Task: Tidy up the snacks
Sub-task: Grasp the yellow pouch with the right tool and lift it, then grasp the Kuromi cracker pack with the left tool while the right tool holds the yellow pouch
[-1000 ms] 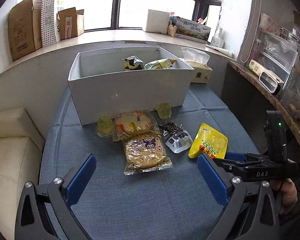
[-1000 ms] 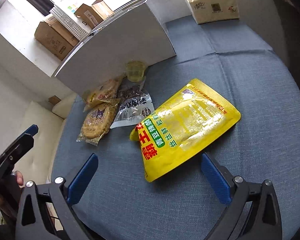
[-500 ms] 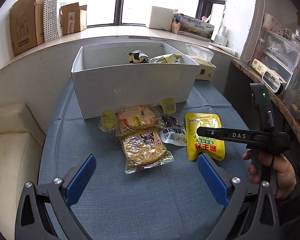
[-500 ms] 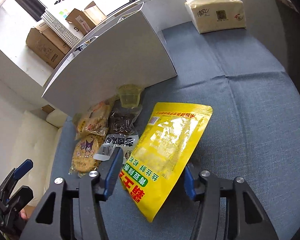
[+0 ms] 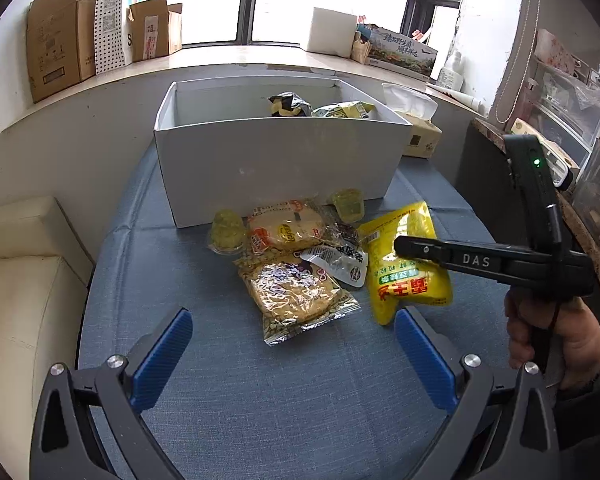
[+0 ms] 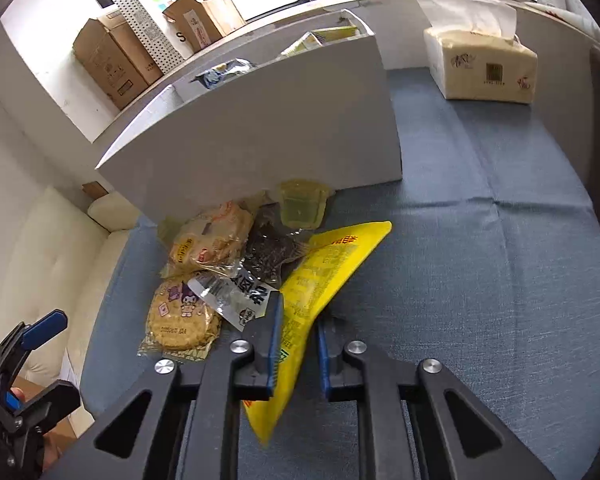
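My right gripper (image 6: 298, 322) is shut on a yellow snack pouch (image 6: 324, 276) and holds it on edge, lifted off the blue cloth; it also shows in the left wrist view (image 5: 410, 264). The white box (image 5: 276, 160) stands behind, with two snack bags inside. In front of it lie two cookie packs (image 5: 296, 292) (image 5: 286, 228), a dark clear packet (image 5: 340, 258) and two jelly cups (image 5: 226, 230) (image 5: 348, 202). My left gripper (image 5: 292, 352) is open and empty, near the table's front edge.
A tissue box (image 6: 484, 64) stands right of the white box. A cream sofa (image 5: 24, 280) is left of the table. Cardboard boxes (image 5: 60, 32) sit on the windowsill. Shelves with clutter (image 5: 572, 112) line the right wall.
My right gripper closed on the yellow pouch and raised it onto its edge. The left gripper stayed open and drew back slightly.
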Tool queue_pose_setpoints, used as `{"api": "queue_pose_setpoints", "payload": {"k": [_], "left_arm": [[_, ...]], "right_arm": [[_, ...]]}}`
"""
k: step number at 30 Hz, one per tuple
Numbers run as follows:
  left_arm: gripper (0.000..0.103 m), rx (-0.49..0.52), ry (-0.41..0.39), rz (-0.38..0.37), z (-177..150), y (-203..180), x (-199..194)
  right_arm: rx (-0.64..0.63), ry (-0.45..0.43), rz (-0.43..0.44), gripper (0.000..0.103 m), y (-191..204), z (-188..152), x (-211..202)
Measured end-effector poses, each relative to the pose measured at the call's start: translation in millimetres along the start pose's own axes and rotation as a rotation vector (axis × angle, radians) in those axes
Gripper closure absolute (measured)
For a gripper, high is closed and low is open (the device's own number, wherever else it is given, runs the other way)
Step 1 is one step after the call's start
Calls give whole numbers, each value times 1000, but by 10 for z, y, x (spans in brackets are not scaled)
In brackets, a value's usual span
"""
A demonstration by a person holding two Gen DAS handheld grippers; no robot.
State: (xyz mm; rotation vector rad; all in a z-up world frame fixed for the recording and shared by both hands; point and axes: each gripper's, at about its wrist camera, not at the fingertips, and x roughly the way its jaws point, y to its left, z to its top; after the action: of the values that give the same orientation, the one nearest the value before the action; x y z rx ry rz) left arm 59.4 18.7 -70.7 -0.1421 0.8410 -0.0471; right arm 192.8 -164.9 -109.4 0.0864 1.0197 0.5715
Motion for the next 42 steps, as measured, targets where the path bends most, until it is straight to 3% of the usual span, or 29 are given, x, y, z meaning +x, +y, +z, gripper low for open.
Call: {"api": "queue_pose_setpoints", "payload": {"k": [6, 10, 15, 23, 32, 34, 36, 42], "left_arm": [[0, -17, 14, 5, -9, 50, 54], [0, -22, 33, 12, -34, 73, 126], [0, -32, 48, 15, -71, 86, 173], [0, -28, 51, 10, -84, 86, 178], [0, -32, 51, 10, -87, 109, 179], [0, -32, 53, 10, -88, 114, 187], [0, -31, 56, 14, -91, 116, 198], [0, -21, 70, 16, -108, 90, 243]], "right_arm": [[-126, -26, -41, 96, 319, 71, -207], [-256, -36, -152, 96, 530, 74, -326], [-350, 19, -240, 96, 570, 23, -283], [-292, 79, -211, 92, 366, -29, -91], [-266, 136, -212, 74, 283, -134, 79], [-275, 140, -216, 74, 283, -155, 93], [-283, 149, -207, 81, 277, -177, 115], [-294, 140, -203, 82, 281, -220, 94]]}}
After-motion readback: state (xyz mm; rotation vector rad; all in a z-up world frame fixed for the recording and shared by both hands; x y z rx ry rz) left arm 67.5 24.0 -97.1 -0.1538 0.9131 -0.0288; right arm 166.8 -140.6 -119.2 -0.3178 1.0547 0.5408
